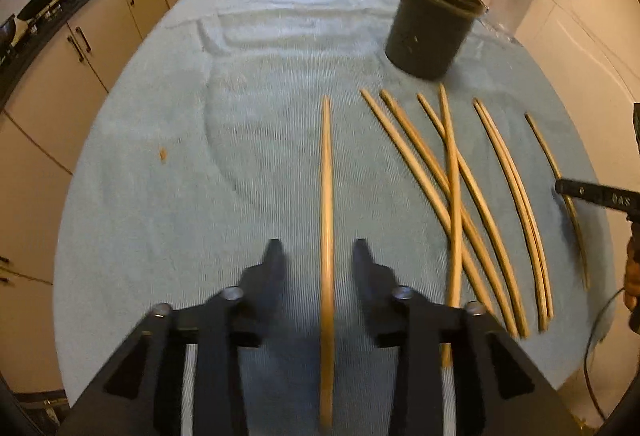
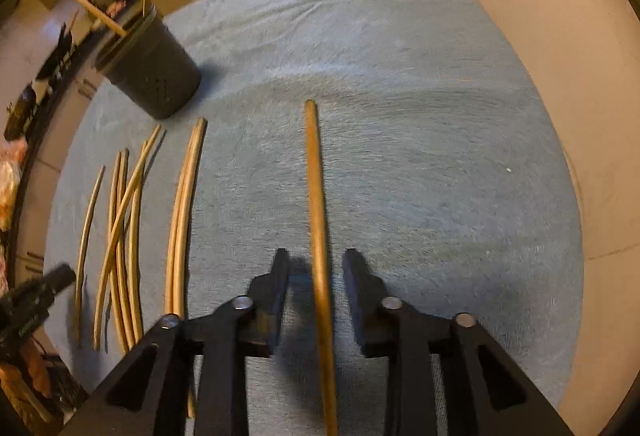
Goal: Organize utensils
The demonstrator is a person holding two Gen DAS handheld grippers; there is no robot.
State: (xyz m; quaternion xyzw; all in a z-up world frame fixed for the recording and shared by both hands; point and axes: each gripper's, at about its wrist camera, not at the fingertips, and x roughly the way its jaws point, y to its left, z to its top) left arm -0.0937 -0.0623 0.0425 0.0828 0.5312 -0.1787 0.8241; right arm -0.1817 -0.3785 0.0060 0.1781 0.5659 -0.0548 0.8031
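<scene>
Left gripper (image 1: 318,256) fingers apart, one chopstick (image 1: 327,220) lying lengthwise in the gap, no pad touching it. Right gripper (image 2: 316,268) fingers likewise apart, straddling another chopstick (image 2: 317,204) without contact. Both grippers pitched steeply down toward the surface (image 1: 168,140), which is covered in pale blue cloth. Dark cup (image 1: 432,32) stands upright at the far side, two sticks leaning inside. Remaining loose chopsticks (image 1: 452,188) lie on the cloth between the two grippers, several crossing, one pair (image 1: 520,204) side by side.
</scene>
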